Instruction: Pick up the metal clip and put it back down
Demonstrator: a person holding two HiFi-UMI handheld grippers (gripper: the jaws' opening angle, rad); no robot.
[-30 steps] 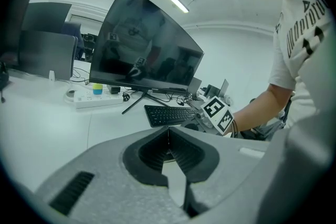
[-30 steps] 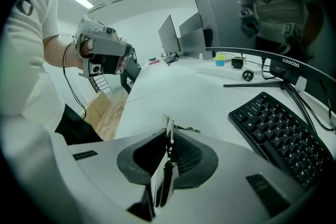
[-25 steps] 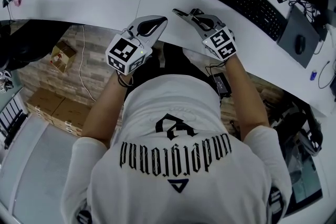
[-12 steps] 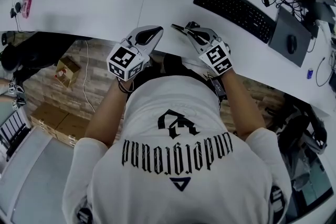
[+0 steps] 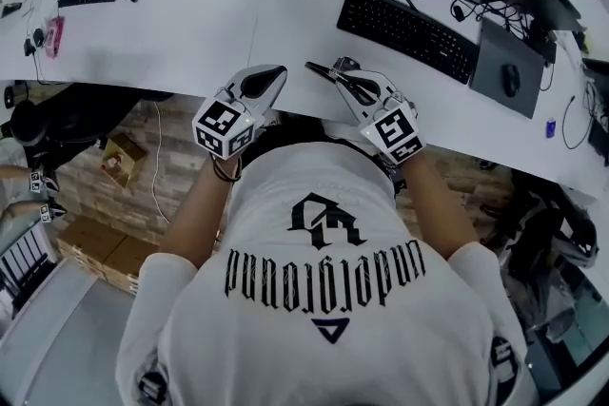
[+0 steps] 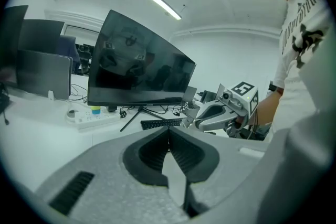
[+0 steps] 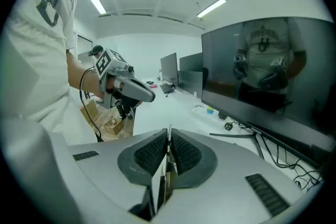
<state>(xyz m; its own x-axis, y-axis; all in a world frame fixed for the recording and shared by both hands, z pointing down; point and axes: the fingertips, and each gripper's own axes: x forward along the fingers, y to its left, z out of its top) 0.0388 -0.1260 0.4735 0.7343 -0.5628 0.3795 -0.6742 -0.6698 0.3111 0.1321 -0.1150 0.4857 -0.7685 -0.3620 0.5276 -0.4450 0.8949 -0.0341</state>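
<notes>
My right gripper [image 7: 168,134] has its fingers [image 7: 149,153] pressed together on the metal clip [image 7: 164,178], a thin strip standing on edge between the pads. In the head view the clip's dark end pokes out past the fingertips over the table [image 5: 190,33], just nearer to me than the left end of the keyboard [image 5: 407,33]. My left gripper [image 6: 168,131] sits further left of the keyboard at the table's edge, its fingers closed on each other, nothing between them.

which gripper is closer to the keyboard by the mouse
Right. The right gripper is just short of the keyboard, at its left end; the left gripper is further left.
</notes>
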